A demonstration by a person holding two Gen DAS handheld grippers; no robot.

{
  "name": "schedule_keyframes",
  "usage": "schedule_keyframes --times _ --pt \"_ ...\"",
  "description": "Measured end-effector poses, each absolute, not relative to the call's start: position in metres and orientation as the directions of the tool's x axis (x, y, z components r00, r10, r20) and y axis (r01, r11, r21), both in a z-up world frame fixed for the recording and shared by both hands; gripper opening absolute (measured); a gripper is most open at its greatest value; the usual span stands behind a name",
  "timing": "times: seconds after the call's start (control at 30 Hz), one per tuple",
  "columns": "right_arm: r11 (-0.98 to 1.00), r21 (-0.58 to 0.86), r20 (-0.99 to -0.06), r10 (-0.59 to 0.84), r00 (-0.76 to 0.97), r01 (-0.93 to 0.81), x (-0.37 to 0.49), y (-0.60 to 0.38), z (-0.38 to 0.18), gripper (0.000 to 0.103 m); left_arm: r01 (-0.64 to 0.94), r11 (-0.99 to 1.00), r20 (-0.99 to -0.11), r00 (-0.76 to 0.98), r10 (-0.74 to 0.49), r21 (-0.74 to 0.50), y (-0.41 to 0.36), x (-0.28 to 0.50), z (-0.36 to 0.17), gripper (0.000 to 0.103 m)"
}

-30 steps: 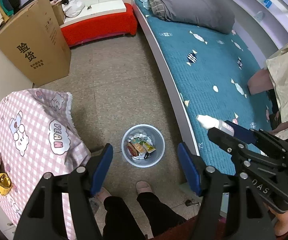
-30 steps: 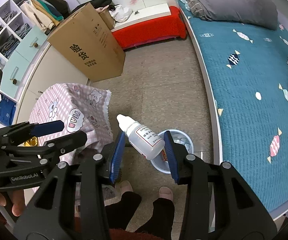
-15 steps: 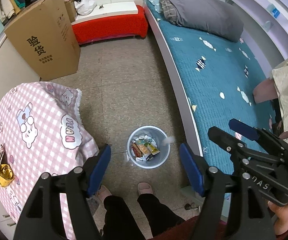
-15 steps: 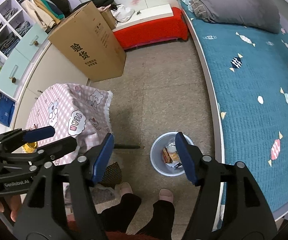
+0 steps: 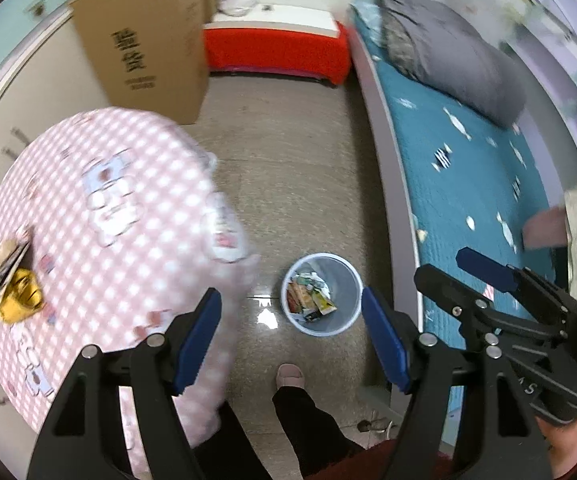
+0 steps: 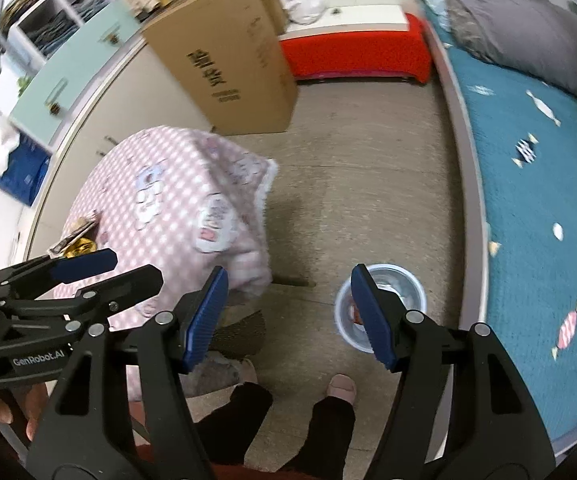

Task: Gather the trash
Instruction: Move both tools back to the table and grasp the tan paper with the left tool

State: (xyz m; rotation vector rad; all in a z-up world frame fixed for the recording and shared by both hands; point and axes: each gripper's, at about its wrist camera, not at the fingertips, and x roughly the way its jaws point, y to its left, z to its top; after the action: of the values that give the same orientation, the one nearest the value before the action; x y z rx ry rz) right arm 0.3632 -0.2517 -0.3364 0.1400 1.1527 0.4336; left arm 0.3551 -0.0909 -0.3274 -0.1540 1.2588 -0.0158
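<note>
From the left wrist camera, the left gripper hangs over the floor with its blue pads spread apart and nothing between them. The bin stands on the floor just beside the bed, holding wrappers. On the table with the pink checked cloth, a gold wrapper lies near the far left edge beside a flat dark object that is too blurred to name. The right gripper juts in from the right, empty.

From the right wrist camera, the right gripper has just opened its jaws and holds nothing; its right pad covers part of the bin. The left gripper reaches in over the table, jaws parted. A cardboard box stands behind the table.
</note>
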Motion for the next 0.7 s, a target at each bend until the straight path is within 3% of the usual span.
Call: schedule_keyframes --times 0.43,0.7 --pt "0.834 0.349 -0.845 0.477 0.241 -0.427 0.353 -0.015 -0.340 0.064 -0.359 0.916 -0.919 0.393 -0.025 -0.178 0.161 0.299 -0.317 0.072" --pt "0.826 0.342 -0.852 0.474 0.223 -0.448 0.353 0.091 -0.355 0.064 -0.415 0.895 -0.947 0.321 -0.025 -0.164 0.282 0.303 -0.335 0.072"
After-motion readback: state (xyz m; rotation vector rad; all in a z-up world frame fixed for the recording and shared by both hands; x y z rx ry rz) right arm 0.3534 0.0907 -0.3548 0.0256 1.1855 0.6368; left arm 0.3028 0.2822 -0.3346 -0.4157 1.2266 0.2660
